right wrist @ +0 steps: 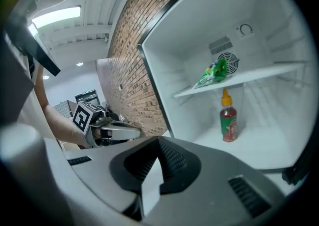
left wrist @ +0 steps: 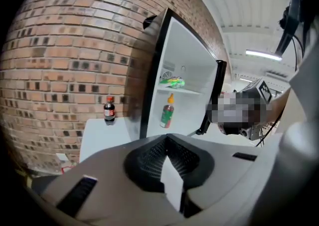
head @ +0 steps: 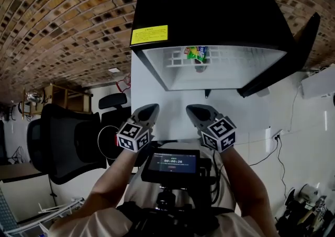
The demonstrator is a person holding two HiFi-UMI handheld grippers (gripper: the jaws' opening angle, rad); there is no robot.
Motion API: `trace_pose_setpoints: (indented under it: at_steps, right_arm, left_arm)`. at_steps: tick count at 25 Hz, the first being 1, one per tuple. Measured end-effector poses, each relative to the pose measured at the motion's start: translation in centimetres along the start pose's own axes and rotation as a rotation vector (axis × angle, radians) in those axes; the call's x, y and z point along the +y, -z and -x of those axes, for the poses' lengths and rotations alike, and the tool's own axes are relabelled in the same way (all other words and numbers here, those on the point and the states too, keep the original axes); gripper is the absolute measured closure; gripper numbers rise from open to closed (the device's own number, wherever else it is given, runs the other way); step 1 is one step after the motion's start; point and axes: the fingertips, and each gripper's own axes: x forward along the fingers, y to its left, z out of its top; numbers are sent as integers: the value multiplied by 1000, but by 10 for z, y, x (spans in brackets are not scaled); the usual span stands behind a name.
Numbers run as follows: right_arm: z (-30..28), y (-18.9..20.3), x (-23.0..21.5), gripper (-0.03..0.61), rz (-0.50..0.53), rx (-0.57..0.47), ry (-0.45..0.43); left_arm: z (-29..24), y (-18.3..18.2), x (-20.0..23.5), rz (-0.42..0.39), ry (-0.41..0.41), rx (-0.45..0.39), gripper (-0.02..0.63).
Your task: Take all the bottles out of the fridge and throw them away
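Both tools are shut tight with nothing in them. The left tool (head: 149, 109) and right tool (head: 194, 109) are held up side by side in front of the fridge (head: 172, 74), whose door is wide open. A red sauce bottle (right wrist: 228, 120) with a yellow cap stands upright on the fridge floor, right under the shelf (right wrist: 259, 74) that has a green packet (right wrist: 215, 73) on it. A dark soda bottle (left wrist: 109, 110) sits outside on the white bench (left wrist: 99, 137), beside the fridge and against the brick wall (left wrist: 60, 60).

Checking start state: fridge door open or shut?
Open: fridge door swung aside, white interior exposed, red sauce bottle upright under the shelf.
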Motion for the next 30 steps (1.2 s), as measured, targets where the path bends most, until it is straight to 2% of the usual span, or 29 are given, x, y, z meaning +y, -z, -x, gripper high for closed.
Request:
trace_pose_setpoints:
  at_steps: [4, 11, 15, 19, 24, 26, 28, 30]
  right_arm:
    - [29, -7, -28, 577, -18, -48, 64]
    - [67, -14, -62, 577, -28, -107, 135]
    - [81, -24, -68, 577, -18, -159, 142]
    - [91, -27, -70, 577, -12, -192, 141]
    - [101, -21, -75, 577, -26, -200, 149]
    - [103, -21, -78, 577, -45, -210, 149]
    - [105, -20, -79, 577, -66, -215, 144]
    - [104, -19, -79, 577, -71, -215, 139]
  left_arm:
    - [-25, -20, -22, -45, 60, -6, 611]
    - [-53, -46, -66, -72, 125, -44, 611]
    - [-63, -59, -100, -68, 205, -74, 611]
    - [-67, -72, -133, -3, 309, -97, 611]
    - [-72, -72, -143, -10, 334, -105, 611]
    - [-73, -71, -146, 40, 362, -104, 609]
    - [-73, -74, -146, 153, 387, -122, 612]
    - [-77, -69, -141, 197, 368, -112, 600]
